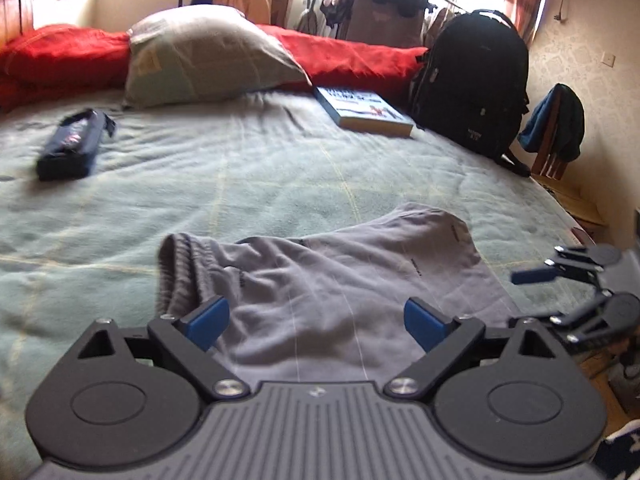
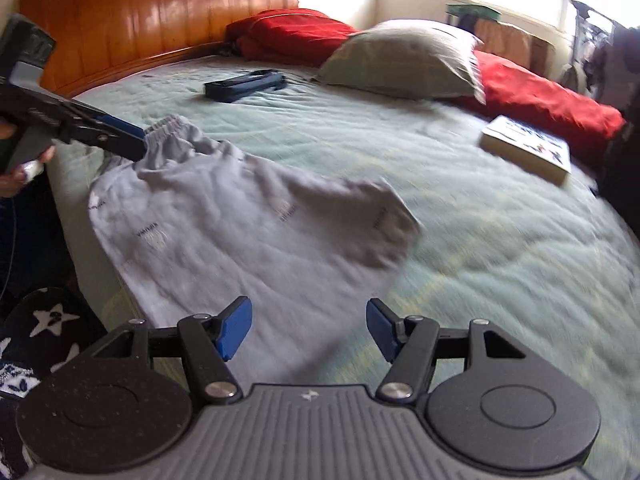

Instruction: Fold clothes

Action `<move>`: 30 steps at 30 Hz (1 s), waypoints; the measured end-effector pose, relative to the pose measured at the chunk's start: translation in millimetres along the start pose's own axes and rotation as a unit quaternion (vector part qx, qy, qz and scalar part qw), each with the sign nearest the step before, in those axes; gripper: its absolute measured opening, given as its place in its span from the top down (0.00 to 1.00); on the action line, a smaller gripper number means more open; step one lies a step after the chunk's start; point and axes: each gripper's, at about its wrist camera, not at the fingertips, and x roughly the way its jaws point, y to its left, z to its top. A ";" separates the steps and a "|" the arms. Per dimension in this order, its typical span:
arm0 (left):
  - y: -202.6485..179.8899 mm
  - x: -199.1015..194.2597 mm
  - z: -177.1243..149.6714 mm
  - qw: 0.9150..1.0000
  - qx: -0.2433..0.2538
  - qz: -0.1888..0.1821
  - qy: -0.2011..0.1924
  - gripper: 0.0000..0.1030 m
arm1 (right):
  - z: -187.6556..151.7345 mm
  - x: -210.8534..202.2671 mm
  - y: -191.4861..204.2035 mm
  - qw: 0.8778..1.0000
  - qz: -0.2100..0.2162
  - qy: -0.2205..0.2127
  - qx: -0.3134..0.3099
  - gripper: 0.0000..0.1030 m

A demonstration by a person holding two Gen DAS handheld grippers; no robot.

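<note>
Grey shorts (image 1: 320, 272) lie crumpled on the pale green bed cover (image 1: 280, 168), with the elastic waistband (image 2: 168, 128) at the near-left end. My left gripper (image 1: 316, 322) hovers over the shorts with its blue pads (image 1: 208, 322) wide apart and nothing pressed between them. Seen from the right wrist, the left gripper (image 2: 136, 142) has its tips right at the waistband. My right gripper (image 2: 309, 328) is open above the other end of the shorts (image 2: 240, 232), near the bed's edge. It also shows at the right border of the left wrist view as the right gripper (image 1: 520, 300).
A pillow (image 1: 208, 56) and a red duvet (image 1: 352, 56) lie at the far side. A book (image 1: 364, 110), a black backpack (image 1: 476, 80) and a dark pouch (image 1: 72, 144) rest on the bed. A wooden headboard (image 2: 160, 20) stands at the left; a chair (image 1: 556, 132) with clothes stands beside the bed.
</note>
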 end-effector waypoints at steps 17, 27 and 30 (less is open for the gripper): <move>-51.5 0.6 -6.0 0.997 0.027 0.020 0.069 0.08 | -39.3 -39.3 67.9 0.977 -0.079 -0.001 -0.197 0.29; -81.5 -7.7 -28.3 0.994 0.060 -0.005 0.089 0.08 | -29.7 -3.8 109.3 0.933 -0.122 -0.007 -0.339 0.24; -88.1 -7.6 -36.3 0.993 0.079 -0.002 0.086 0.08 | -28.2 -1.9 109.8 0.922 -0.142 -0.010 -0.361 0.23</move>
